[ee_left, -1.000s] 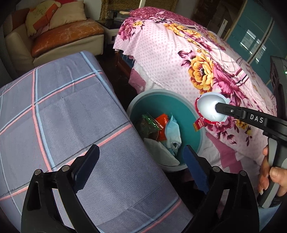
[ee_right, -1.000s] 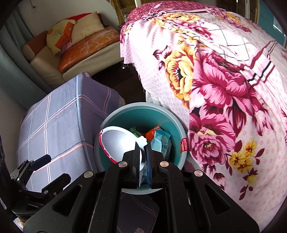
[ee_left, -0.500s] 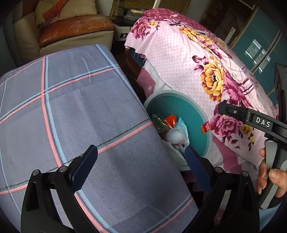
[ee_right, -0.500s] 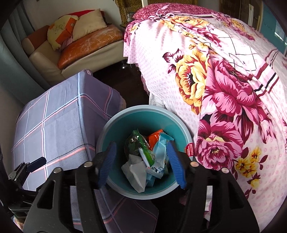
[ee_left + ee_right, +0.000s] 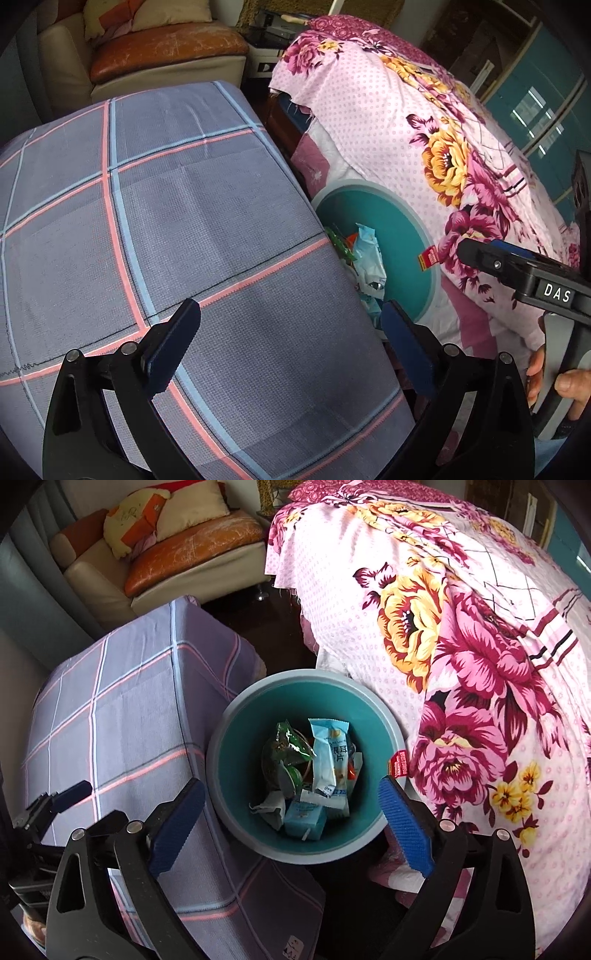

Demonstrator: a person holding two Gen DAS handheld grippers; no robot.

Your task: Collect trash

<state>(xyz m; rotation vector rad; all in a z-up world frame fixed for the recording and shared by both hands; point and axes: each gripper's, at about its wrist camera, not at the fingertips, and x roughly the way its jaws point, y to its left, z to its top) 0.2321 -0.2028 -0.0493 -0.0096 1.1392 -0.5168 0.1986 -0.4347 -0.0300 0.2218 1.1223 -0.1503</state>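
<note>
A table under a grey-blue checked cloth (image 5: 155, 229) with pink and pale-blue lines fills the left of the left wrist view; the same cloth (image 5: 122, 716) hangs over the table edge in the right wrist view. Behind it stands a cream sofa (image 5: 110, 579) with an orange seat cushion (image 5: 192, 542) and pillows (image 5: 140, 517). To the right lies a bed covered by a pink floral sheet (image 5: 461, 635), its edge draping down just beside the bin. The bin (image 5: 221, 760), teal inside with a grey rim, sits on the floor between table and bed, and in the left wrist view the table edge hides part of it (image 5: 417, 229). A small red label (image 5: 399, 766) sits on its rim on the bed side. Inside lies the trash (image 5: 314, 775): a green wrapper (image 5: 288, 742), a pale-blue snack packet (image 5: 330, 757) standing up, a blue carton (image 5: 304, 818), some white paper and a bit of orange. The right gripper (image 5: 291, 825) hangs over the near rim of the bin, fingers spread wide and holding nothing. The left gripper (image 5: 291, 345) hovers above the cloth, also spread wide and empty, with its right finger over the gap by the bin.
</note>
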